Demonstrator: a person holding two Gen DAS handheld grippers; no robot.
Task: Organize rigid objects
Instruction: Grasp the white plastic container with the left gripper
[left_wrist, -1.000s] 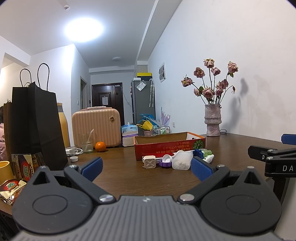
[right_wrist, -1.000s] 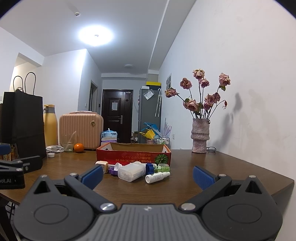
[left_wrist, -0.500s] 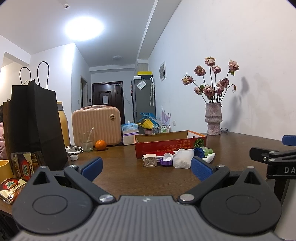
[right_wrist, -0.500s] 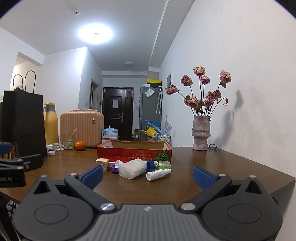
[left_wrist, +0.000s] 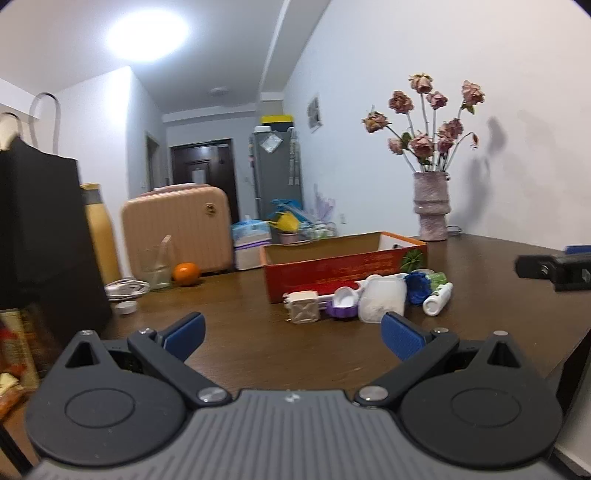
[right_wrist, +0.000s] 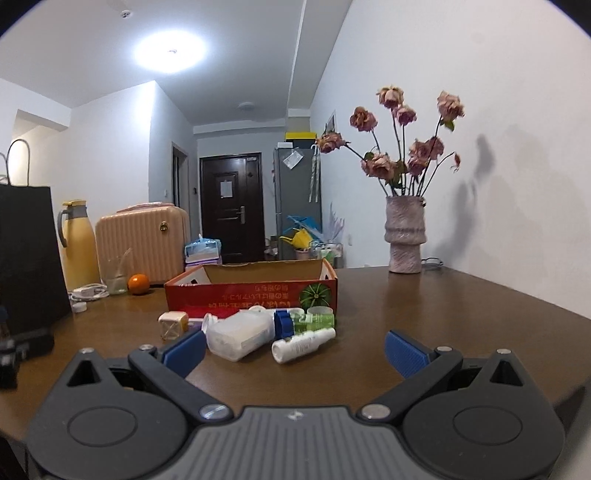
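Brown table (right_wrist: 461, 314) bears a red box (right_wrist: 251, 291); left tongs (left_wrist: 291, 334) and right tongs (right_wrist: 293, 349) gape empty.

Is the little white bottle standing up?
No, the white bottle lies on its side on the table, in front of the red box.

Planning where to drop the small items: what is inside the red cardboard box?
From these low views only the red cardboard box and its bare brown inner walls show. Its floor is hidden behind the front wall, so any contents cannot be seen. The small items lie on the table in front.
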